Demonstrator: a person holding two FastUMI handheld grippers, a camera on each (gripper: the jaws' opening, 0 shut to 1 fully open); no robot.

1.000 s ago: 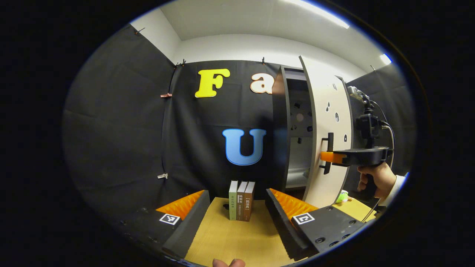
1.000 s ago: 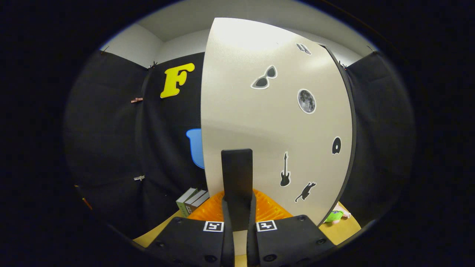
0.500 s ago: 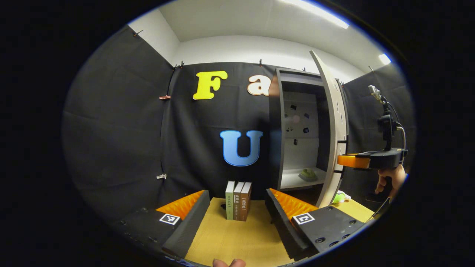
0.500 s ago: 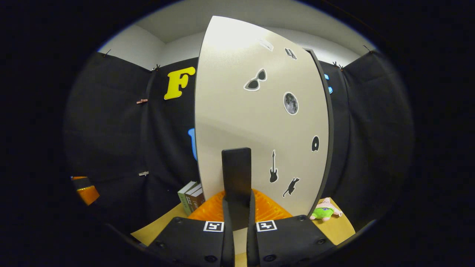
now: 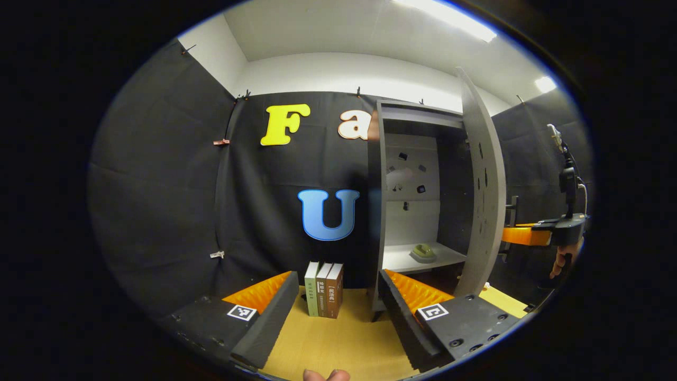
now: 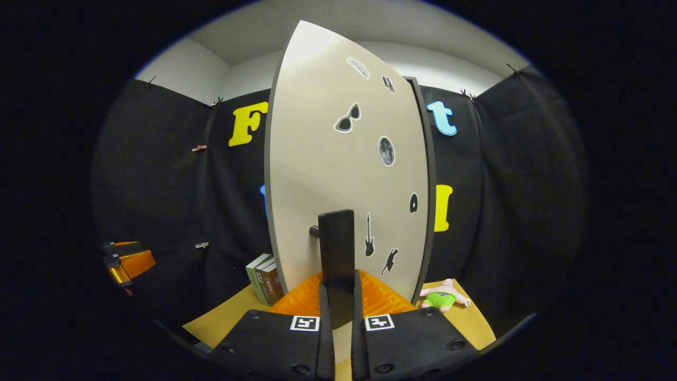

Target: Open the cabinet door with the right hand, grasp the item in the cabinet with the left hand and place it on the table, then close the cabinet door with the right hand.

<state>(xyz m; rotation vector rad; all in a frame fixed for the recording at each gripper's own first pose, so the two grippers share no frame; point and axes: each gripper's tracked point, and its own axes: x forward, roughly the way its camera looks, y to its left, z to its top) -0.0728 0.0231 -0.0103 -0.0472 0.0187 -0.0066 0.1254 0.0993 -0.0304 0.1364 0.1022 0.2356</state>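
Observation:
The tall grey cabinet [image 5: 376, 211] stands with its pale, sticker-covered door [image 6: 344, 169] swung wide. In the left gripper view the door [image 5: 482, 185] is almost edge-on. A small olive-green item [image 5: 423, 252] lies on the white shelf inside. My right gripper [image 6: 338, 275] is shut on the door's black bar handle [image 6: 337, 238], and it appears from the side [image 5: 508, 235] with a hand [image 5: 561, 262] behind it. My left gripper [image 5: 336, 280] is open over the wooden table [image 5: 328, 344], left of the cabinet opening and well short of the item.
Three upright books [image 5: 323, 289] stand on the table beside the cabinet's left wall, straight ahead of the left gripper. A green and pink plush toy [image 6: 441, 297] lies on the table right of the door. The left gripper [image 6: 124, 262] is visible far left in the right gripper view.
The right gripper has pulled the door from part-way to wide open. The shelf and the olive item came into view. The left gripper has barely moved.

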